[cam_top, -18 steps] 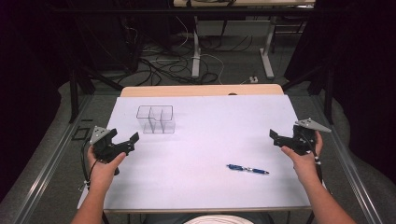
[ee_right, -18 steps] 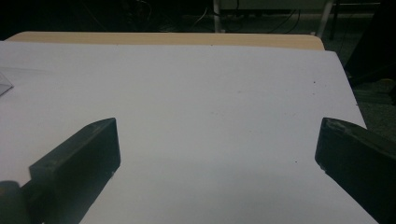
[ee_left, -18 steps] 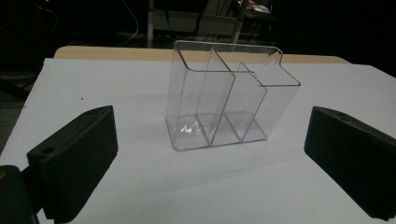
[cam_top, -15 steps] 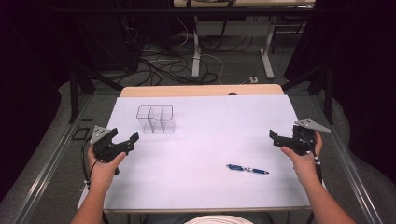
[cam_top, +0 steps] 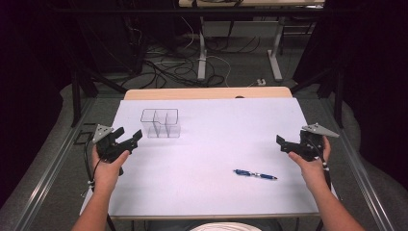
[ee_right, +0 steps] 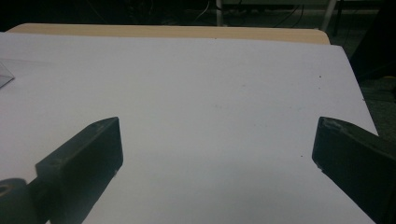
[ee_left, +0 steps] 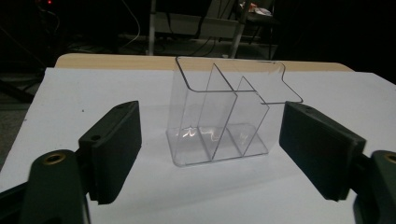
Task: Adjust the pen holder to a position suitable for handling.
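Nothing on the table has shifted since the earlier frames: both hands hold the same spots at the sheet's two sides, and the organizer and the pen lie where they lay. The left gripper (cam_top: 126,140) hovers at the left edge of the white sheet (cam_top: 216,144), its jaws spread wide with nothing between them; in the left gripper view (ee_left: 210,154) they frame the clear plastic organizer (ee_left: 219,116) without touching it. That organizer (cam_top: 161,123) stands upright on the far left part of the sheet, just beyond the left gripper, and its thin inner walls split it into compartments; being transparent, its edges are hard to trace from above, and how many compartments it has is clearer up close than in the high view. The right gripper (cam_top: 288,144) hangs at the right edge of the sheet, jaws also spread and empty; in the right gripper view (ee_right: 215,158) its right jaw is cut off by the frame, and a corner of the organizer (ee_right: 5,74) just pokes in at the left. A blue pen (cam_top: 255,174) lies flat on the sheet, nearer the right gripper but apart from it. The wooden table (cam_top: 207,93) shows as a strip beyond the sheet. The room behind is dark, with cables on the floor that are hard to make out.
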The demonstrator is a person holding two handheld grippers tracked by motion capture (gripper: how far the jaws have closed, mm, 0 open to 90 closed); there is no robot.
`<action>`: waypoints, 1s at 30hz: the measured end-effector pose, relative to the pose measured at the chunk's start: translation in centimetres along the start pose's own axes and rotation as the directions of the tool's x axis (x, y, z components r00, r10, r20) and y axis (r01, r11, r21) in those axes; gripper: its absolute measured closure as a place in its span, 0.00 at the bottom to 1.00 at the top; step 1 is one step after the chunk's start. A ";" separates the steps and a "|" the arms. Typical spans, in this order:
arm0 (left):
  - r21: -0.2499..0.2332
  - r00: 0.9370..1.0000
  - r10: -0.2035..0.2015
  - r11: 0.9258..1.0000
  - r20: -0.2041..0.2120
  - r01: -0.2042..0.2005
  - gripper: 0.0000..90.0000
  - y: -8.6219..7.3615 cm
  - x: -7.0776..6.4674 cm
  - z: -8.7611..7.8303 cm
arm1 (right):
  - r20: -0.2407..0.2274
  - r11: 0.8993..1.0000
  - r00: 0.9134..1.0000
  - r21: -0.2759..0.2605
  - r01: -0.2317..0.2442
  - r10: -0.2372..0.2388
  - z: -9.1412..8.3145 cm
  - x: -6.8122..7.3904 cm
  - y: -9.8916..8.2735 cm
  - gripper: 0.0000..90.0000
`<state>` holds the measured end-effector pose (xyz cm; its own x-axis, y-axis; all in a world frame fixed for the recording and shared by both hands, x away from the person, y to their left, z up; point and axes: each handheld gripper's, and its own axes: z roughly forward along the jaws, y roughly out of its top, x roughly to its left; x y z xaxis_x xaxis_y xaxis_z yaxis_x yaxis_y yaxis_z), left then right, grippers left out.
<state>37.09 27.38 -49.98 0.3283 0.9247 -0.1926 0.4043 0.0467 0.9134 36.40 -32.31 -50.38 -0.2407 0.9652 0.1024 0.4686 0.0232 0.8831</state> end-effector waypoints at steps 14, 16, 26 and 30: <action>0.023 0.999 -0.001 1.000 -0.032 0.002 0.32 2.8 0.7 1.0 | -0.012 1.000 1.000 0.016 -0.022 0.022 0.4 -0.2 -0.2 0.05; 0.032 0.999 -0.008 0.999 -0.031 0.009 0.36 3.6 0.8 1.1 | -0.011 1.000 1.000 0.007 -0.019 0.019 0.5 -0.2 -0.2 0.05; 0.070 0.999 -0.024 0.997 -0.027 0.026 0.49 5.8 0.9 1.7 | -0.014 0.999 1.000 0.025 -0.025 0.026 0.6 0.0 -0.2 0.07; 0.080 0.999 -0.046 0.996 -0.020 0.047 0.55 6.5 0.9 2.1 | -0.016 0.999 0.999 0.019 -0.032 0.032 0.6 -0.1 -0.2 0.07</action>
<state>41.79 27.70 -44.90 0.2920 0.9291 -0.2269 0.4863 0.0601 0.8717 36.85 -32.22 -50.84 -0.2390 0.9612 0.1379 0.4920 -0.0026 0.8706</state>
